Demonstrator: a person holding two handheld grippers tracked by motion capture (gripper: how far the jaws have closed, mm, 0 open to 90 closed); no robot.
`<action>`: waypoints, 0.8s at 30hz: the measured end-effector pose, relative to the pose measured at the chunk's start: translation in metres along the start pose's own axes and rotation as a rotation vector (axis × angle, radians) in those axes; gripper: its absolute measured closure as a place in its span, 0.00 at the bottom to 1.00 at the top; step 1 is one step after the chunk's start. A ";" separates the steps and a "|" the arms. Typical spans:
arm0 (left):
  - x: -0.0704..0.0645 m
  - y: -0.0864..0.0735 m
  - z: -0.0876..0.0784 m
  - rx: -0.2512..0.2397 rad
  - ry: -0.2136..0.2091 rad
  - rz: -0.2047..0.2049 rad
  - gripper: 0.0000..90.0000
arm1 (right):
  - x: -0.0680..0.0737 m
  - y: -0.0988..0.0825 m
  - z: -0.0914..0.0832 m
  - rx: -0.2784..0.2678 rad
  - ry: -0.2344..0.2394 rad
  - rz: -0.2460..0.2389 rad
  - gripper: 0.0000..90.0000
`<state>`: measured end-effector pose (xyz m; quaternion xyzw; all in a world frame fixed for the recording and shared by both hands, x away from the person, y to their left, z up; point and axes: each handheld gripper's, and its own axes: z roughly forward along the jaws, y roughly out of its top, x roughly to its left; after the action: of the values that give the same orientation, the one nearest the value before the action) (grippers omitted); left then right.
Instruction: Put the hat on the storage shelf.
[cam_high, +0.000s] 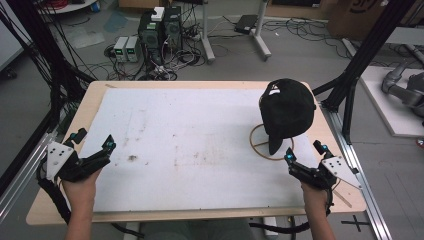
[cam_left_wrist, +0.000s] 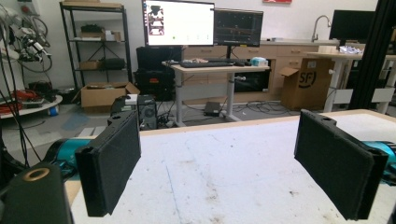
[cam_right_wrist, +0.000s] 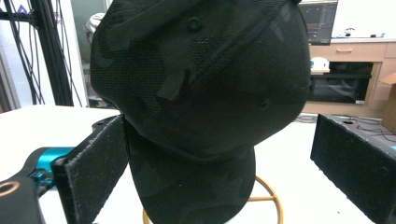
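Observation:
A black cap (cam_high: 287, 111) hangs on a stand whose wooden ring base (cam_high: 256, 143) rests on the white mat at the right; its brim points down toward me. My right gripper (cam_high: 303, 152) sits just in front of the cap, jaws wide apart and empty. In the right gripper view the cap (cam_right_wrist: 201, 93) looms close ahead of the gripper (cam_right_wrist: 219, 172), with the ring base (cam_right_wrist: 273, 200) below. My left gripper (cam_high: 93, 139) rests at the mat's left edge, open and empty; in the left gripper view its jaws (cam_left_wrist: 219, 172) frame bare stained mat.
The white mat (cam_high: 190, 145) covers most of the wooden table (cam_high: 45, 210). Black frame posts (cam_high: 350, 85) stand right of the table, cables hang at the left. Computers and wires (cam_high: 160, 35) lie on the floor beyond the far edge.

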<state>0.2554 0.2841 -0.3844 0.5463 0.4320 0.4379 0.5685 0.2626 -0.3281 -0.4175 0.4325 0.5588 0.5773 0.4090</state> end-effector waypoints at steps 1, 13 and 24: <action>0.000 0.000 0.000 0.003 -0.001 0.002 0.17 | 0.000 0.000 0.000 0.001 0.002 0.004 0.05; -0.001 0.000 0.000 0.008 -0.006 -0.003 0.17 | 0.000 0.000 0.000 0.000 0.005 0.003 0.05; -0.001 0.000 0.001 0.010 -0.007 0.000 0.17 | 0.000 0.000 -0.001 -0.003 0.001 0.000 0.05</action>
<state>0.2559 0.2830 -0.3845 0.5506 0.4322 0.4340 0.5672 0.2619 -0.3285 -0.4175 0.4316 0.5584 0.5783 0.4093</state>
